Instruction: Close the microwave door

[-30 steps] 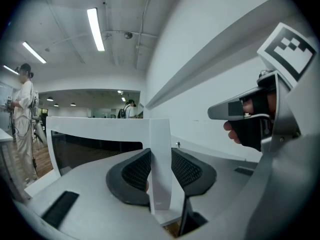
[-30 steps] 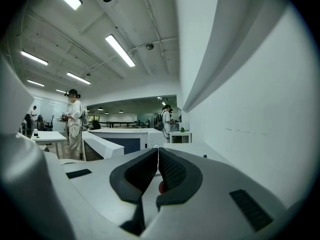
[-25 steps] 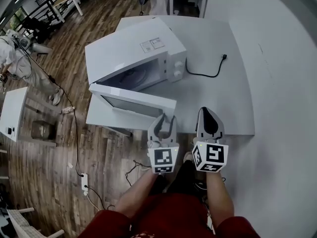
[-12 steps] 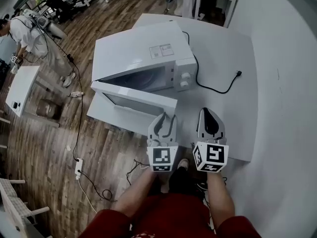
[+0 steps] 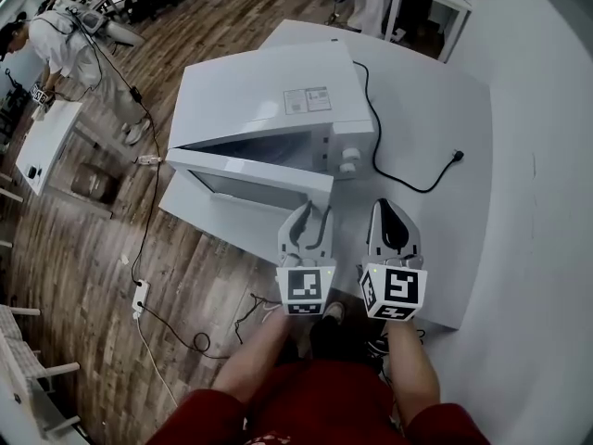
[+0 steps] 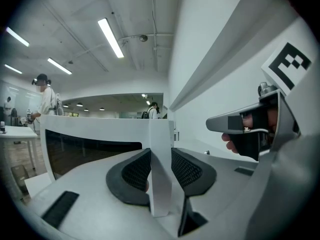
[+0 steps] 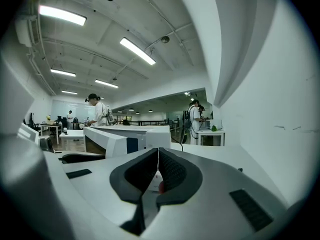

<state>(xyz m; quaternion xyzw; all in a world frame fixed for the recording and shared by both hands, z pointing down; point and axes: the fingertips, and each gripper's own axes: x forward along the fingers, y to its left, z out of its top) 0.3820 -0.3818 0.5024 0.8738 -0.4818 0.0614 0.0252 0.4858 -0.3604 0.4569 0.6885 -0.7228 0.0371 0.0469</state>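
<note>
As the microwave door (image 5: 243, 185) stands ajar — left gripper (image 5: 307, 222) pinches its edge.

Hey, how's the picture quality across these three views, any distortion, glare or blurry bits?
Head view: fisheye bends the table edges, yet the microwave is sharp and evenly lit. Left gripper view: dark round vignette, ceiling strip light blown out, the microwave door held in the left gripper crisp. Right gripper view: same vignette, bright ceiling lights, distant people small and soft.
</note>
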